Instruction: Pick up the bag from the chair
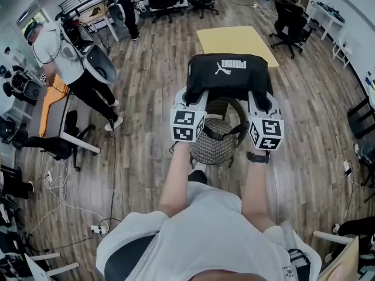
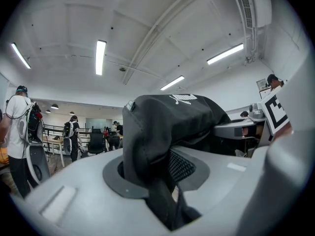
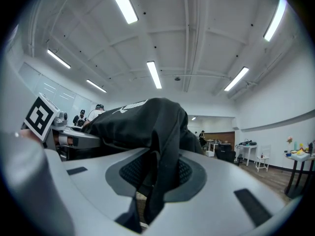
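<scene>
1. My left tongs (image 1: 192, 95) and right tongs (image 1: 262, 97) are both nearly closed, each pinching a fold of the black bag (image 1: 229, 74); the left has its left end, the right its right end; the bag hangs between them, level, over the woven chair (image 1: 212, 151).
2. I judge slipping the main risk; each grip has only loose fabric, not a handle, so the fold could pull out under the bag's weight; if one end goes, the bag would swing down from the other tongs.
3. A strap (image 1: 221, 136) droops beneath the bag toward the chair; carried sideways it could catch on the chair's back and tug the chair over or wrench the fabric free.
4. Uneven hands would tilt the bag and load one grip harder.
5. I cannot tell whether the strap touches the seat; the bag's underside is hidden; in both gripper views the fabric fills the gap and covers the pads' contact; my arms cut off the chair's near edge and legs.
</scene>
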### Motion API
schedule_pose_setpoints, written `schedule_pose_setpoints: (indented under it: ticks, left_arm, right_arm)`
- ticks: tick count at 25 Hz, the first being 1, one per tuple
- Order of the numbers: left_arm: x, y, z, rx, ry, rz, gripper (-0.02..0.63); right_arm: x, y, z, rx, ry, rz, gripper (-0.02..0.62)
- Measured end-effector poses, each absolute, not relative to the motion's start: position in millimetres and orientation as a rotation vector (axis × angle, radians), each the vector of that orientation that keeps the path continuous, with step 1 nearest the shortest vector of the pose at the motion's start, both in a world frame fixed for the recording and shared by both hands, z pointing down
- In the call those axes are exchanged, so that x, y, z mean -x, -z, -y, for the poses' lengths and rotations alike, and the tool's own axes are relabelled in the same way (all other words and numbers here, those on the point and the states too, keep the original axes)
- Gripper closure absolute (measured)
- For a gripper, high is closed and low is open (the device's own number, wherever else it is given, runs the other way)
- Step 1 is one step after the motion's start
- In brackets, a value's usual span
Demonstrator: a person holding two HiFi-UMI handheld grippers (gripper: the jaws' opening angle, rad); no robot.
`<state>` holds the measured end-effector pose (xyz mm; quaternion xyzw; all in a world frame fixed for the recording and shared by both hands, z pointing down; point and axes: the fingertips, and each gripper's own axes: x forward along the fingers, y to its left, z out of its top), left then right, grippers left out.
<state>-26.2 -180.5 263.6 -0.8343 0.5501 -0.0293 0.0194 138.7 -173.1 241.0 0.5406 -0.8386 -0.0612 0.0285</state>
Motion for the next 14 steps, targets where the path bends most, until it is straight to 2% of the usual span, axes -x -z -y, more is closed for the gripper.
schedule_pose_setpoints:
  ticks: [14]
  left_arm:
    - [35, -278, 201, 2.598, 0.122, -1.716, 0.482]
  right_arm:
    - [-130, -256, 196, -1.657, 0.146, 2.591, 0.503]
